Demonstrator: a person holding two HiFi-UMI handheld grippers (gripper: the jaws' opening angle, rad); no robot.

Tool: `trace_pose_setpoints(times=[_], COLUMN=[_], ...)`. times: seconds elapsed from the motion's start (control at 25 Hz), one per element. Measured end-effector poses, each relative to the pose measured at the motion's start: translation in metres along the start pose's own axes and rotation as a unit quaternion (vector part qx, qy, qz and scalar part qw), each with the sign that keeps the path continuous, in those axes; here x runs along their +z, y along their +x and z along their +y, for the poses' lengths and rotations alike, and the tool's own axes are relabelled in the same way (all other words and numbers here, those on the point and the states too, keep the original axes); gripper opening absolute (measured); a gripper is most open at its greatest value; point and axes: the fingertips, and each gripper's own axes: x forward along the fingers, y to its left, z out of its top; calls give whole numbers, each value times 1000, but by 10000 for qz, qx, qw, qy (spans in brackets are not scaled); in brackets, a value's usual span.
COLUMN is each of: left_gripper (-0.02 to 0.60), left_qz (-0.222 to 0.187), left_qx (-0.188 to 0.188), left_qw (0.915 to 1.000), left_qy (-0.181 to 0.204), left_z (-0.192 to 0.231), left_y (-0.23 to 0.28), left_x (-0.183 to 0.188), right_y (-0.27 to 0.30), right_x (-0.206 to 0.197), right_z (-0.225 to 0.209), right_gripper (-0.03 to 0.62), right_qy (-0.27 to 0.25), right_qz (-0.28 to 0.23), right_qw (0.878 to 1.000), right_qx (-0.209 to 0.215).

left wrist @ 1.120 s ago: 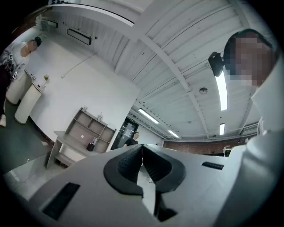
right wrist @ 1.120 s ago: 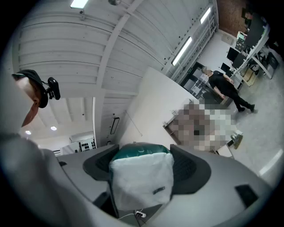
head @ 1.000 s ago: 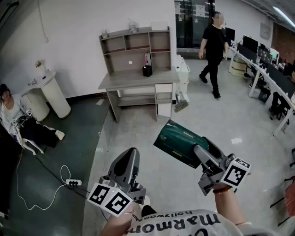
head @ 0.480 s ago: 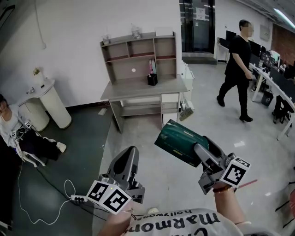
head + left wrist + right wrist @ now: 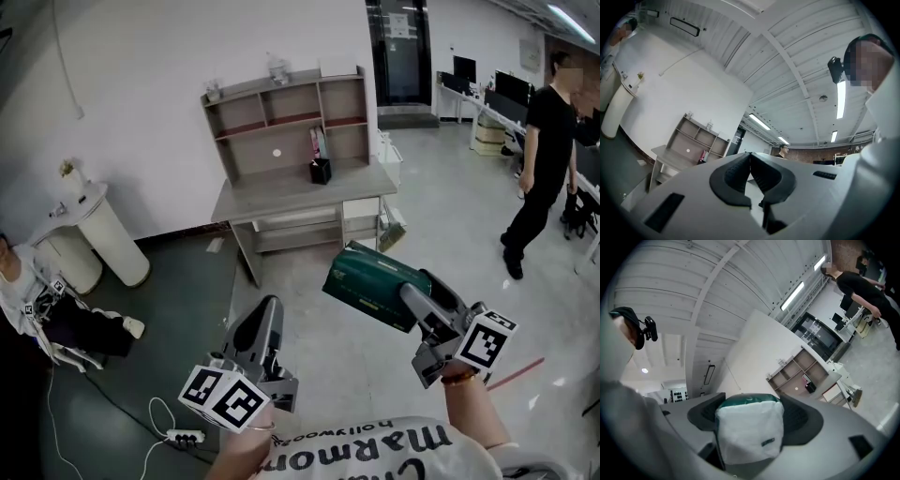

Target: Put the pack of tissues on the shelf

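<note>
Right claw (image 5: 401, 302) is up in the air, and it has the pack of tissues (image 5: 373, 286) clamped between its two dark pads. The right gripper view confirms it: one pad presses each side of the pack, and the jaws stand wide because the pack is wide. The pack is dark green, with a white wrapped end facing back towards the gripper's camera.

In the head view, its long axis runs in line with the claw, from lower right to upper left. The far green end leads away from the person and points towards the desk unit ahead. It looks tipped up slightly at that far end. It hangs above the pale floor (image 5: 441, 244), touching nothing but the pads.

The shelf (image 5: 291, 117) is well apart from the pack, across open floor. It is a wood-toned hutch of open compartments standing on the back of a grey worktop (image 5: 281, 199). A small black holder (image 5: 321, 171) sits on the worktop under the right-hand compartments, with something reddish leaning just behind it.

Left claw (image 5: 269, 309) is lower and nearer the person's body, and it points forward towards the same desk. Its jaws are pressed together tip to tip, with nothing between them, as the left gripper view plainly shows.

Around the edges, a walking person (image 5: 542, 169) in black is far right by the office desks. A seated person (image 5: 42, 314) is on the dark floor at far left, and a power strip (image 5: 183, 437) lies near the bottom of the view.
</note>
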Motion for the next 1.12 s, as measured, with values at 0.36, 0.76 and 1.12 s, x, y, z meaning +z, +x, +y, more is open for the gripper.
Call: trace_pose_setpoints(times=[0.36,0.76,1.12], left_gripper=[17,17,17], left_qz=[243,226,43], left_qx=[-130,164,397], left_qw=[9994,9990,9990], left_qy=[-204,-341,-178], left_z=[65,105,102], left_y=[1,13,12], left_x=[-4,-10,-28], right_y=[63,109,119], right_x=[-41,-60,-69], right_z=[-8,-29,-49], right_gripper=[367,365,365], right_qy=[270,308,373], right_qz=[82,516,527], right_qw=[9993,9982,9975], right_qx=[-238,-83,302])
